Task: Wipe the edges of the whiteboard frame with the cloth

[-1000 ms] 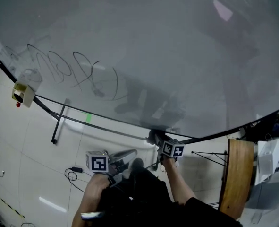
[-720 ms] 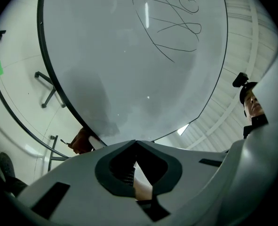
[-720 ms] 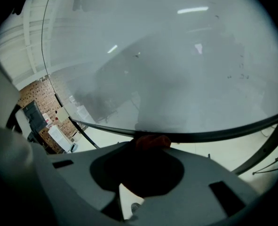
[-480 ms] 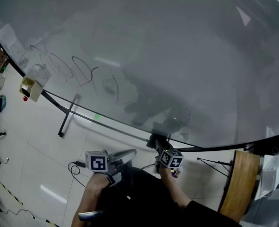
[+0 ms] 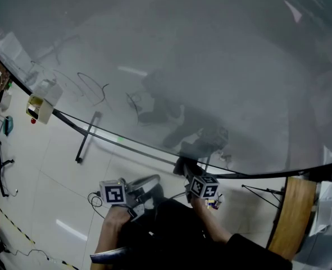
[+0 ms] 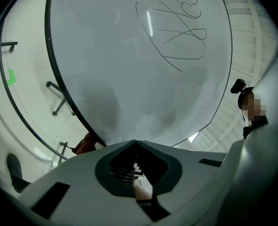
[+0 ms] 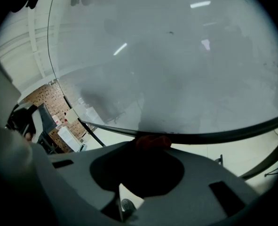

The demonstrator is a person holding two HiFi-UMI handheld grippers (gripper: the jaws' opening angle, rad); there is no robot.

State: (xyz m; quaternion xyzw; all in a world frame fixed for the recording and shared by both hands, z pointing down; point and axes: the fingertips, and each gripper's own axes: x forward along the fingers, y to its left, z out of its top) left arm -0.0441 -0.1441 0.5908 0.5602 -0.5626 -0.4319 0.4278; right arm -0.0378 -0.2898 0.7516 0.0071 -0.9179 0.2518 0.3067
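The whiteboard [image 5: 182, 55] fills the head view, and its black bottom frame edge [image 5: 126, 145] curves from left to right. My right gripper [image 5: 184, 166] is pressed against that edge near the middle, shut on a reddish cloth [image 7: 153, 141] that touches the frame edge [image 7: 209, 136]. My left gripper [image 5: 150, 183] hangs lower left of it, away from the board, jaws shut with nothing between them. In the left gripper view the closed tips [image 6: 135, 142] point at the board, which has pen scribbles [image 6: 181, 36], and a reddish patch [image 6: 84, 145] shows at the frame.
A white and yellow box [image 5: 40, 103] hangs on the frame at the left. A black stand leg [image 5: 86, 138] rests on the tiled floor, with a green mark [image 5: 119, 139] beside it and a cable [image 5: 95, 198] below. A wooden board [image 5: 292, 218] stands at the right.
The head view has shifted. My right gripper, still with the cloth on the bottom frame edge, now sits a little nearer the stand leg at the left. The left gripper has hardly moved.
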